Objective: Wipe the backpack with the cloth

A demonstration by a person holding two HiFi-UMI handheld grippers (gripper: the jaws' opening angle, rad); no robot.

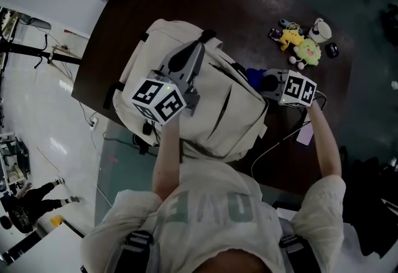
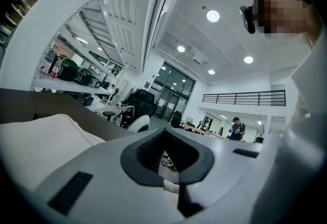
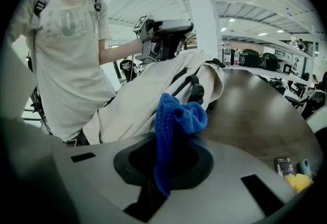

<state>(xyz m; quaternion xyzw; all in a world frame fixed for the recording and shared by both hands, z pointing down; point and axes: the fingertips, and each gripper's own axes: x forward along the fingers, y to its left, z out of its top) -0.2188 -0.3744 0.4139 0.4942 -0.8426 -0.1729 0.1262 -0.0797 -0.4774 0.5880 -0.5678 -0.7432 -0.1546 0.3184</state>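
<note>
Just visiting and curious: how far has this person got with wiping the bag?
It looks like an early stage. Done: the blue cloth is picked up, pinched in the right gripper's jaws. In hand: that gripper is at the cream backpack's side, and the left gripper, jaws together, is over its top. Left: the wiping itself. I can't tell whether any part is wiped yet.

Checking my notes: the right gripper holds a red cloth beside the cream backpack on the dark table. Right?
No: the cloth is blue, not red, as the right gripper view shows. The right gripper does hold it beside the cream backpack on the dark table.
</note>
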